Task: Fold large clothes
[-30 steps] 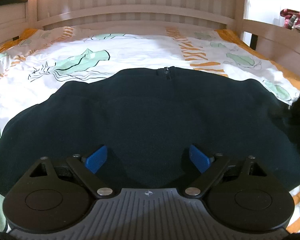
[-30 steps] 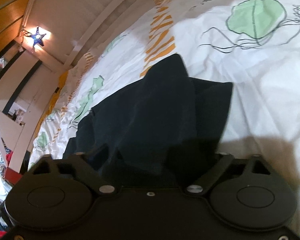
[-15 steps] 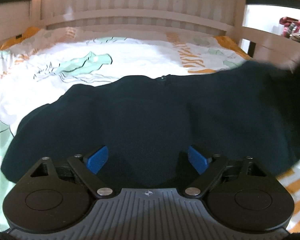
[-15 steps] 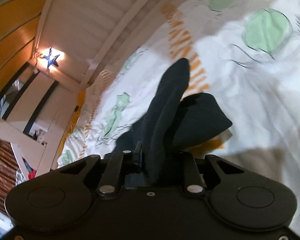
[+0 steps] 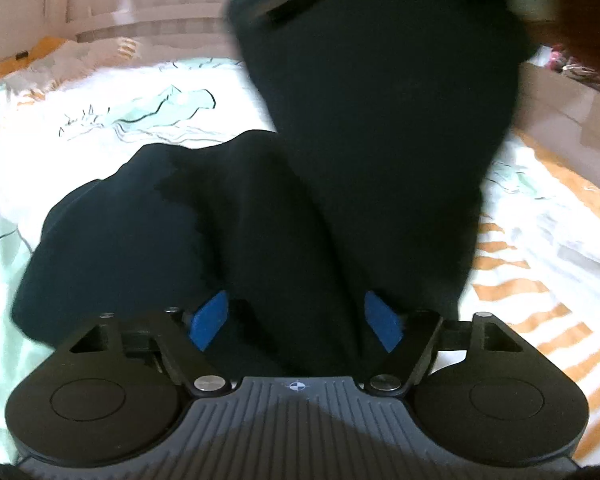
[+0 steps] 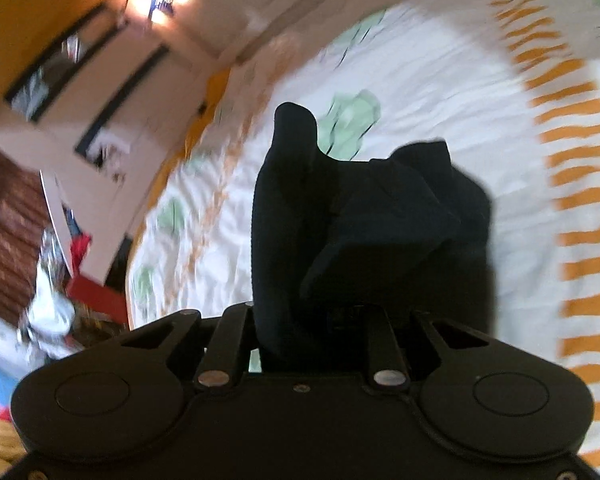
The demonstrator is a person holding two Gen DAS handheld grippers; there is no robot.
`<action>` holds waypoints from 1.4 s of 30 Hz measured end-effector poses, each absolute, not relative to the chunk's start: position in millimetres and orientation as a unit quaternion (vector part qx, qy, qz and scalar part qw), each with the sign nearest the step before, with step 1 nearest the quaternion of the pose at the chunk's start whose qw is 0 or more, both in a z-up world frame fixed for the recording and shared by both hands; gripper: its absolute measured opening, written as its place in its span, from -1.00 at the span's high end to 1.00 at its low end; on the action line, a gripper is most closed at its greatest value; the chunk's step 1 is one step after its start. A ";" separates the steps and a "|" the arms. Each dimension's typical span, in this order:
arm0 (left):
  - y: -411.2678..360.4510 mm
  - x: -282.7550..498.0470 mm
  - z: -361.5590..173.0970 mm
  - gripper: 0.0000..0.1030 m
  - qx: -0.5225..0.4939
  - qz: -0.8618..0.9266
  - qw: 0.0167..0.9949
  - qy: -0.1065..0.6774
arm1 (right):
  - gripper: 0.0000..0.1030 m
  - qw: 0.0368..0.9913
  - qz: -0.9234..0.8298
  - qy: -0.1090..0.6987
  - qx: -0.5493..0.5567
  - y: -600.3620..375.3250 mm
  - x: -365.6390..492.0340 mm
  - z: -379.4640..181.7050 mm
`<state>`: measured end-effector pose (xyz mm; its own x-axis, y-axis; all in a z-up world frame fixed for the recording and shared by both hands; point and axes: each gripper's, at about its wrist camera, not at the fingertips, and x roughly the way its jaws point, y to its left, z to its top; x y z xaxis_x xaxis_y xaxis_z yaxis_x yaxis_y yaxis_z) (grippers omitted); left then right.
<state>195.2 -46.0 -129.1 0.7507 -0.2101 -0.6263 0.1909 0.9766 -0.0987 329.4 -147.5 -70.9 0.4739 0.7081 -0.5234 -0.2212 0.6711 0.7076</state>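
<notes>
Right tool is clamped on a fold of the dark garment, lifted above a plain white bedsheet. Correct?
Not quite. The right tool does grip the dark garment, but the bedsheet is patterned, with green shapes and orange stripes, as the right wrist view shows.

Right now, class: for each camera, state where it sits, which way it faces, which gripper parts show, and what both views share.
Left wrist: sits on the left gripper, faces down the bed toward its headboard; blue pads astride the dark garment, jaws closing.
Right wrist: sits on the right gripper, tilted across the bed; jaws clamp a lifted garment fold.
Shared: the garment and the patterned bedsheet.
</notes>
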 end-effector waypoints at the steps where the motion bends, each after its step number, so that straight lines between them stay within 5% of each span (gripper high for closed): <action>1: -39.5 191.3 -126.3 -0.34 -0.023 -0.112 0.933 0.341 | 0.44 0.803 0.289 0.436 0.285 -132.5 336.1 -75.5; 5: -14.9 174.3 -118.8 -0.34 -0.051 -0.135 0.925 0.353 | 0.37 0.789 0.291 0.473 0.264 -83.6 354.9 -93.3; 13: 20.6 151.1 -112.5 -0.34 -0.113 -0.151 0.908 0.373 | -0.38 0.763 0.309 0.517 0.234 -30.1 363.0 -105.3; 16: 28.3 144.7 -103.0 -0.34 -0.119 -0.156 0.914 0.355 | -0.48 0.766 0.350 0.492 0.218 -32.3 352.0 -84.5; 26: 18.5 126.8 -64.9 -0.34 -0.077 -0.202 0.937 0.275 | -0.55 0.822 0.379 0.348 0.244 -112.4 311.6 -20.6; 34: -7.9 151.4 -43.4 -0.35 -0.008 -0.212 0.958 0.190 | -0.56 0.910 0.221 0.299 0.185 -187.3 274.1 -49.3; 42: 24.2 212.7 -112.0 -0.37 -0.019 -0.086 0.952 0.292 | -0.56 0.924 0.172 0.297 0.168 -189.7 261.0 -87.9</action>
<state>212.7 24.2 -112.0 0.8147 -0.1755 -0.5527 0.1538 0.9844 -0.0859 261.0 -189.7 -87.9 0.7648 0.4171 -0.4911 -0.2176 0.8846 0.4125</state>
